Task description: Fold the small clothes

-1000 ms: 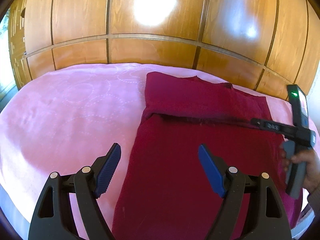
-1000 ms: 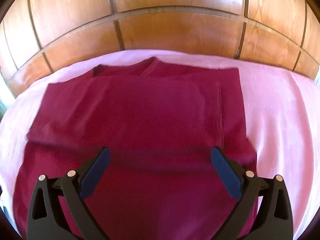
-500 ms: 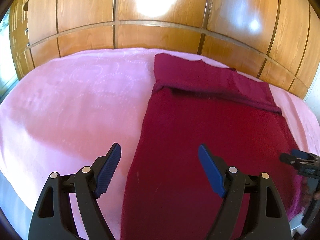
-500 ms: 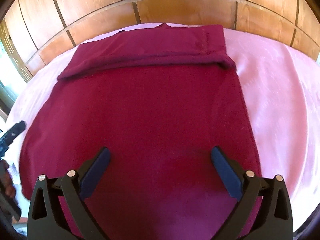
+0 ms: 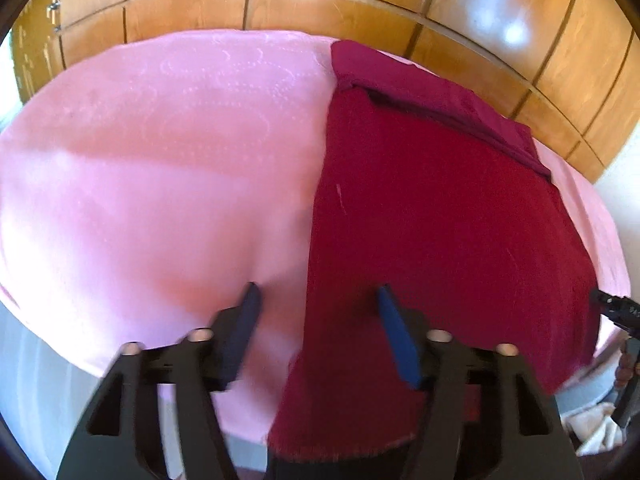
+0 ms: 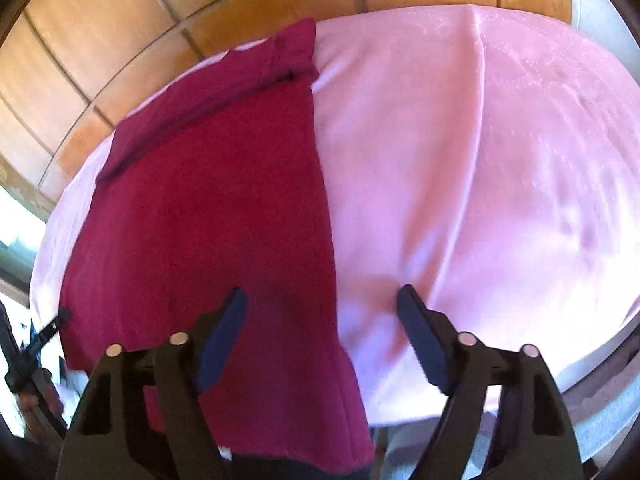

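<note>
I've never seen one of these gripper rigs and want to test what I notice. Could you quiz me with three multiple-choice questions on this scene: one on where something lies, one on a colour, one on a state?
1. Where does the garment's side edge lie for the left gripper?
A. Between its fingers
B. Far beyond its reach
C. Behind the wood panels

2. What colour is the cloth under the garment?
A. Green
B. Pink
C. White

3. How is the garment's far end arranged?
A. Rolled into a ball
B. Hanging from a hook
C. Folded over onto itself

Answers: 1 A, the red edge runs down between the two blue pads. 2 B, a pink cover spreads on both sides. 3 C, a doubled band lies across the top with a shadowed fold line.
</note>
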A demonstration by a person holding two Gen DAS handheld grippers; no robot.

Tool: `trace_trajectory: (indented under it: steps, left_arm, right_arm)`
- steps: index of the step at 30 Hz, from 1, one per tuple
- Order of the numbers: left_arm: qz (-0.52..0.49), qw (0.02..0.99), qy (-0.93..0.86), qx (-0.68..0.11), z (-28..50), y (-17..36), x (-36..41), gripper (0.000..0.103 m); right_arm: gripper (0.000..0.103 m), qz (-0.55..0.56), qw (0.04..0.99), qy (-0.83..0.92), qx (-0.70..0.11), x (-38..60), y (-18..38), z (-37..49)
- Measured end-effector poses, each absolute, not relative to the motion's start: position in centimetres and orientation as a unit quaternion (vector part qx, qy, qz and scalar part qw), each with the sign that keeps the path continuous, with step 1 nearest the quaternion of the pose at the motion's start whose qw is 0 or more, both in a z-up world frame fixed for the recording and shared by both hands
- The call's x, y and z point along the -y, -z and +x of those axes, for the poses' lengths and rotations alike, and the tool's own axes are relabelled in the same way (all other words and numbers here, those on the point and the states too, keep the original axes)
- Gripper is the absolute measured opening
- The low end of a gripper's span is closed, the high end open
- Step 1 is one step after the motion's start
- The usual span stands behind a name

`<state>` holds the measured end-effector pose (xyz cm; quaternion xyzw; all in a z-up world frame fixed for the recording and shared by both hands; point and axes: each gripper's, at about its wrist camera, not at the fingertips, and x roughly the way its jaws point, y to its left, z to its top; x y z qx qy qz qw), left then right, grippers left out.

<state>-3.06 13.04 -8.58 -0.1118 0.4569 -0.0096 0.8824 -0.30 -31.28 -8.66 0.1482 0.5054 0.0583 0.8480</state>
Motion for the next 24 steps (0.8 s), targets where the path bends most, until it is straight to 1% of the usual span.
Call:
trace_trajectory:
  steps: [2,3,4,5,7,8,12,16,21,24]
  left_arm:
    - [-0.120,0.876,0.036,-0.467,-3.7,8.7,-12.9,0.021]
    - [-0.122,0.873,0.047,-0.470,-3.9,8.8,-12.8,0.018]
    - [-0.112,0.875,0.049,-0.469,-3.9,8.8,-12.5,0.014]
    - [-0.103,0.875,0.052,-0.469,-4.0,8.8,-12.2,0.010]
    - [-0.103,0.877,0.059,-0.466,-4.1,8.2,-12.0,0.007]
    - [-0.113,0.878,0.071,-0.459,-4.2,7.6,-12.2,0.007]
    - [-0.153,0.884,0.107,-0.428,-3.9,4.7,-13.1,0.005]
    - [-0.185,0.887,0.128,-0.403,-2.2,2.9,-13.6,0.004]
    - [-0.199,0.893,0.129,-0.382,3.6,1.8,-13.7,0.004]
    - [-0.204,0.889,0.109,-0.395,8.2,2.3,-13.3,0.004]
  right_arm:
    - [0.057,0.136,0.840,-0.072,-0.520,30.7,8.8,-1.1]
    - [0.048,0.123,0.836,-0.078,-0.528,30.3,9.0,-1.4]
    - [0.042,0.105,0.836,-0.083,-0.532,29.7,9.1,-1.6]
    - [0.039,0.094,0.835,-0.089,-0.535,29.3,9.2,-1.8]
    - [0.014,0.077,0.830,-0.102,-0.543,28.3,8.9,-1.7]
    - [0.008,0.063,0.832,-0.106,-0.540,28.0,8.2,-1.7]
    - [0.008,0.072,0.849,-0.142,-0.503,27.8,4.8,-1.5]
    - [0.008,0.123,0.867,-0.160,-0.456,28.6,1.9,0.6]
    - [0.008,0.178,0.872,-0.137,-0.434,30.0,1.8,6.1]
    - [0.008,0.196,0.869,-0.118,-0.439,30.6,3.1,9.6]
